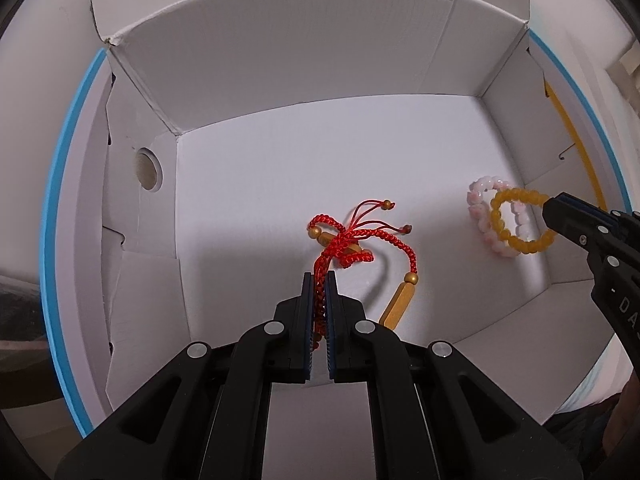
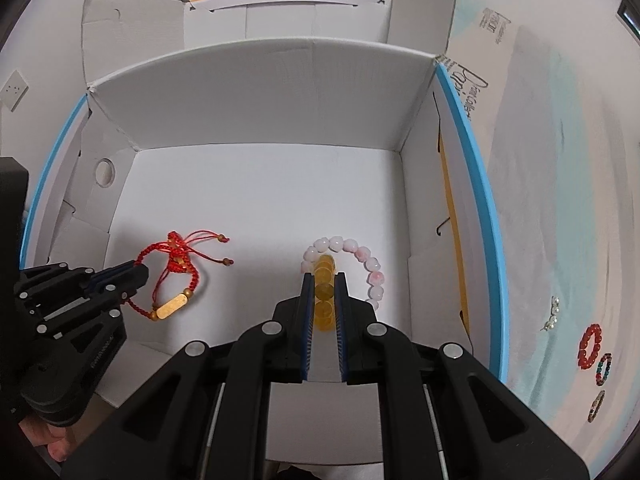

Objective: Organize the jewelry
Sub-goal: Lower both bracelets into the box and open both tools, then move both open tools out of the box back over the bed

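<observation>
Both grippers reach into an open white cardboard box (image 1: 304, 60). My left gripper (image 1: 319, 280) is shut on a red braided cord bracelet (image 1: 360, 240) with gold tube beads; it also shows in the right wrist view (image 2: 176, 276), hanging just above the box floor. My right gripper (image 2: 324, 280) is shut on a yellow bead bracelet (image 2: 323, 296), held edge-on over a pink-and-white bead bracelet (image 2: 360, 260) lying on the box floor. In the left wrist view the yellow bracelet (image 1: 520, 220) hangs from the right gripper (image 1: 554, 210) over the pink one (image 1: 482, 208).
The box has blue-edged side walls (image 2: 464, 160) and raised flaps. Right of the box, on a pale printed mat (image 2: 560, 200), lie a red bead bracelet (image 2: 590, 346), two thin dark bracelets (image 2: 603, 368) and a small silvery piece (image 2: 552, 314). Another box (image 2: 288, 12) stands behind.
</observation>
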A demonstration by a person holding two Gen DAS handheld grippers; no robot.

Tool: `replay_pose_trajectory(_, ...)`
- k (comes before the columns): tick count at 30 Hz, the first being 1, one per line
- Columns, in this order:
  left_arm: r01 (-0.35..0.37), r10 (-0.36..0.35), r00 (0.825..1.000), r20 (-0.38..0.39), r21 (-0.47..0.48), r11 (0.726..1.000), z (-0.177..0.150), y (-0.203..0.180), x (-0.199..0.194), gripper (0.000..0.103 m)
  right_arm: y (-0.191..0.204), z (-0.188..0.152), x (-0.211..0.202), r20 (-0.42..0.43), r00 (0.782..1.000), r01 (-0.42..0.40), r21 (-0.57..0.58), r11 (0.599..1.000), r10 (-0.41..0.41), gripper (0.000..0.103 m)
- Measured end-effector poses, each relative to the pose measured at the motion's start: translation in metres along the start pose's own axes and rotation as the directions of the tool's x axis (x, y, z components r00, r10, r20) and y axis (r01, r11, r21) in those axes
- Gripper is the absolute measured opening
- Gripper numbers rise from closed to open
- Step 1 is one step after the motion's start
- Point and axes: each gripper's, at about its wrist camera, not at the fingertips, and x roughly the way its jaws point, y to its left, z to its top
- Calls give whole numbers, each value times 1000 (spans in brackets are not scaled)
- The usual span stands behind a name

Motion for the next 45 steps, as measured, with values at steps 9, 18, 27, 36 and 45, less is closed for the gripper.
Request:
replay_pose_trajectory(9, -9, 9, 1000, -2, 4, 1000, 2, 0, 1, 7, -3, -6, 13, -23, 1000, 3, 8, 1000, -2, 9)
replay_pose_trajectory(18, -9, 9, 1000, 16, -4, 1000, -2, 10, -6, 8, -1, -8, 12, -11, 1000, 8, 17, 1000, -8, 19)
replay_pose_trajectory(27, -12, 13, 999, 46, -15, 1000, -8, 8, -17, 28, -2, -6, 2, 17, 1000, 0, 22, 1000, 0, 41)
replay_pose_trajectory(36, -24, 26, 995, 94, -24, 999, -9, 10, -33, 54, -2, -9, -8, 45, 999, -17, 22, 1000, 16, 61)
replay_pose_trajectory(45, -20, 23, 992, 123, -31, 999, -13, 3, -53, 65, -1, -11, -22, 72, 997, -25, 12, 1000, 24, 68)
